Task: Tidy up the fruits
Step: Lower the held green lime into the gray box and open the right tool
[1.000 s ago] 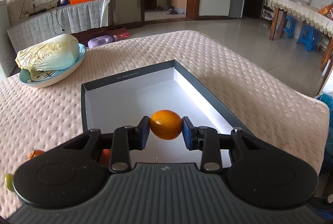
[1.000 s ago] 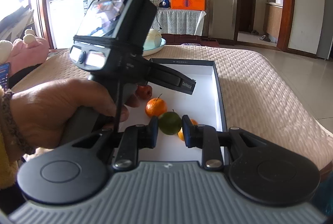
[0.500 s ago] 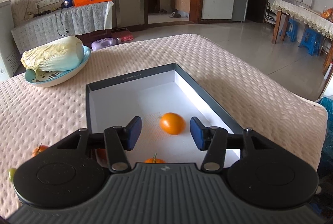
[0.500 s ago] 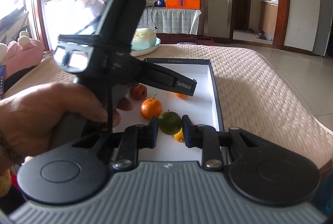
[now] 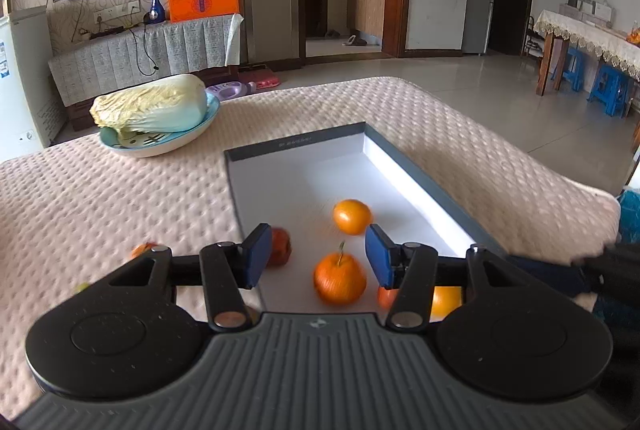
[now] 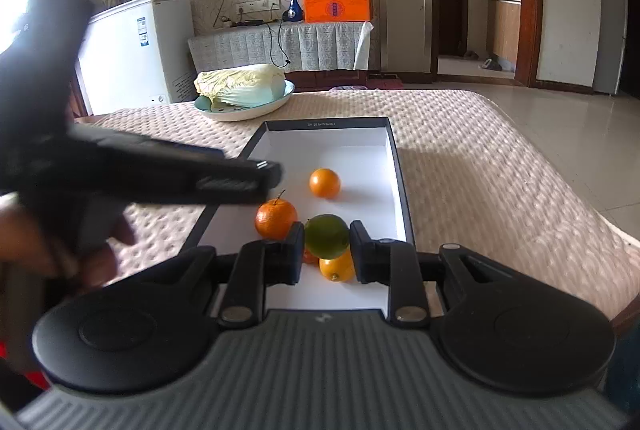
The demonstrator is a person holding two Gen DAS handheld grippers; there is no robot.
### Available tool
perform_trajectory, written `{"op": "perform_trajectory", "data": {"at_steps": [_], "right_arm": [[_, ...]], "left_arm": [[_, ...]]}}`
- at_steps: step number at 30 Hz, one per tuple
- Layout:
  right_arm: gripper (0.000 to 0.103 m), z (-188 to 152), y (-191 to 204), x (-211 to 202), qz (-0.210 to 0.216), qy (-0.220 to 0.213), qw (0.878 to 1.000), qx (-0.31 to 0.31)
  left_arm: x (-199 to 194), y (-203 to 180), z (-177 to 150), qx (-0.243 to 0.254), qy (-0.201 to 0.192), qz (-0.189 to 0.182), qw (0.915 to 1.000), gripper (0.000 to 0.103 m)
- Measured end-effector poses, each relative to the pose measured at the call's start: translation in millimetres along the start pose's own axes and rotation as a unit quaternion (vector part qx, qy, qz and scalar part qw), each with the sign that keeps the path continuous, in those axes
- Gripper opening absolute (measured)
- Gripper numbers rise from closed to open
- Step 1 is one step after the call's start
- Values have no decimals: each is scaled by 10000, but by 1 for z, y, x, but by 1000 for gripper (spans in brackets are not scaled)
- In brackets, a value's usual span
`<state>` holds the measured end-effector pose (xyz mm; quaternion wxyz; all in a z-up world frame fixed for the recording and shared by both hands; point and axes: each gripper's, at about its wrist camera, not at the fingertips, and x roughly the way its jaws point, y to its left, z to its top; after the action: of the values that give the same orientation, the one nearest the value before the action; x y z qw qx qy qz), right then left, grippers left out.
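A shallow grey box with a white floor [image 5: 304, 182] [image 6: 360, 154] lies on the padded table. In it lie a round orange [image 5: 352, 216] [image 6: 325, 183], a stemmed tangerine [image 5: 340, 276] [image 6: 276, 218], a red fruit [image 5: 280, 247] and a yellow fruit [image 6: 338, 267]. My left gripper [image 5: 316, 256] is open and empty above the box's near end. My right gripper [image 6: 327, 250] is shut on a green citrus fruit [image 6: 327, 236] above the box's near end. The left gripper's body [image 6: 152, 174] crosses the right wrist view at left.
A bowl with a napa cabbage [image 5: 156, 114] [image 6: 244, 90] stands beyond the box at the far left. Two small fruits [image 5: 142, 250] lie on the table left of the box. The table's right edge [image 5: 560, 182] drops to the floor.
My left gripper opened and let the orange go into the box, then drew back and to the left. My right gripper still holds the green fruit.
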<state>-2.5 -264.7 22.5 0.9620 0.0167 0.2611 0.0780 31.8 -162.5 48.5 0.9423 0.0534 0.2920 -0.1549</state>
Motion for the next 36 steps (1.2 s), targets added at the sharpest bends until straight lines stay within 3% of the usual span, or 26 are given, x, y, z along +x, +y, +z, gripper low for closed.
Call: {"op": "perform_trajectory", "data": {"at_steps": [11,36], "right_arm": [[28,7,0,18,24,-10,9999,139],[29,21,10,53,-140,-55,9995,295]], "left_arm": [[-42,7,-24,-104,14,5,9999,58],[-41,55,-33,-303,147,127,9994,58]]}}
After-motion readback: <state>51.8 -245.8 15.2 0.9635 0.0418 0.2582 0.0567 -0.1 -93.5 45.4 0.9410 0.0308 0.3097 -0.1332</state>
